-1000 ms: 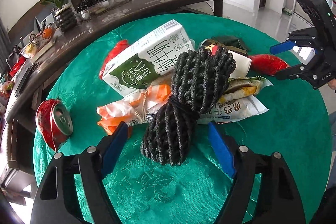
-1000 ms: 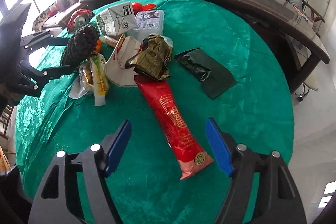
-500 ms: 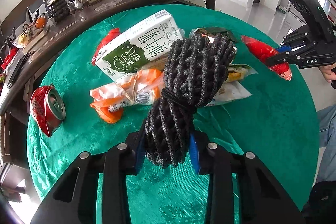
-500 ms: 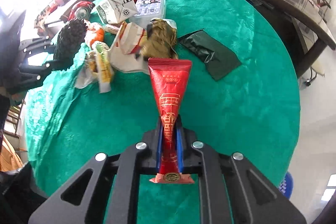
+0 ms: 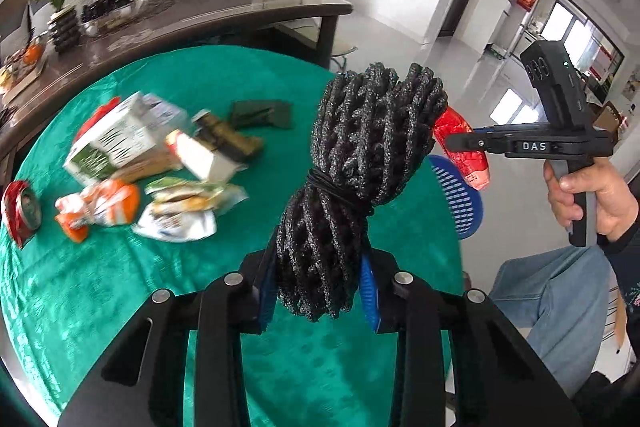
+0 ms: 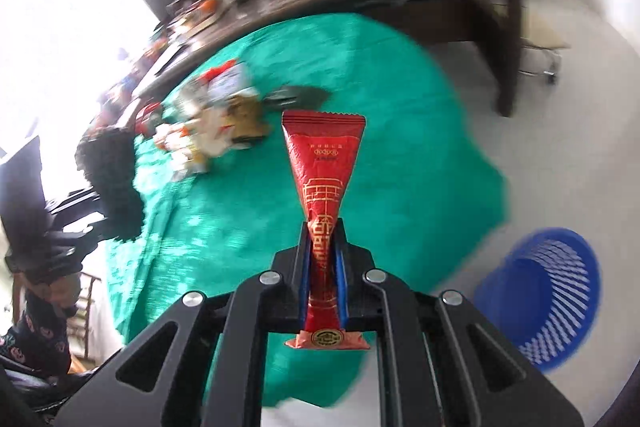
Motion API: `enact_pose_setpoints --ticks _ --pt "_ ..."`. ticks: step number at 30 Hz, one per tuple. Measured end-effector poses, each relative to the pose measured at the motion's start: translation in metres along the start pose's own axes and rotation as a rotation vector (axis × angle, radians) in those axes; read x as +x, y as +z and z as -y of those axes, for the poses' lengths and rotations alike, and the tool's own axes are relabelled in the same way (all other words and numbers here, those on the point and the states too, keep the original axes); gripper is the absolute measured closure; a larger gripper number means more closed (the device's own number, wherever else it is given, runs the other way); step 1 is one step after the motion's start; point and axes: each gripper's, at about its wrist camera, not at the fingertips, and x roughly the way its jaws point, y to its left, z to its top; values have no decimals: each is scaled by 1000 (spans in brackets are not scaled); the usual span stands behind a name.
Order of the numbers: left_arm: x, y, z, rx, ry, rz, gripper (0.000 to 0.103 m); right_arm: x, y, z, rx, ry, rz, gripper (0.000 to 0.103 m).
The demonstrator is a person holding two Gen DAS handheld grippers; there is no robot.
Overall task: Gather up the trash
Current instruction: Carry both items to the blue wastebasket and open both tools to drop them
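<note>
My left gripper is shut on a black foam net bundle tied in the middle, held up above the green tablecloth. My right gripper is shut on a long red snack wrapper that sticks up from its blue pads. The left wrist view shows the right gripper with the red wrapper out past the table's right edge. A blue mesh waste basket stands on the floor beside the table, partly hidden in the left wrist view as the basket.
More trash lies on the cloth: a green and white milk carton, orange and white wrappers, a crushed red can, a dark green pouch. A long dark table stands behind. A person's jeans leg is at right.
Both grippers closed on their items, the left on the net bundle and the right on the red wrapper, then lifted them and swung to the right toward the table's edge and the blue basket.
</note>
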Motion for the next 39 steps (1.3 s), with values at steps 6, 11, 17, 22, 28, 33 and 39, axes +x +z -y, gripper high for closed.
enact_pose_setpoints --ticks 6,11,17,22,28,33,39 --pt "66 44 108 49 -152 -43 69 -34 -30 121 163 -192 13 93" --pt "149 67 191 61 -202 -128 69 -22 -52 200 282 -259 0 93" --pt "249 79 245 45 -202 -211 68 -3 -71 268 374 -264 -26 93" --pt "315 78 261 27 -205 -272 66 15 -76 297 409 -235 -34 93" --pt "356 72 270 52 -199 -255 21 26 -95 322 472 -206 -24 49" --pt "336 73 262 49 -153 -167 11 8 -96 321 477 -235 17 48" --pt "255 71 248 61 -100 34 5 -40 -82 277 401 -324 171 26"
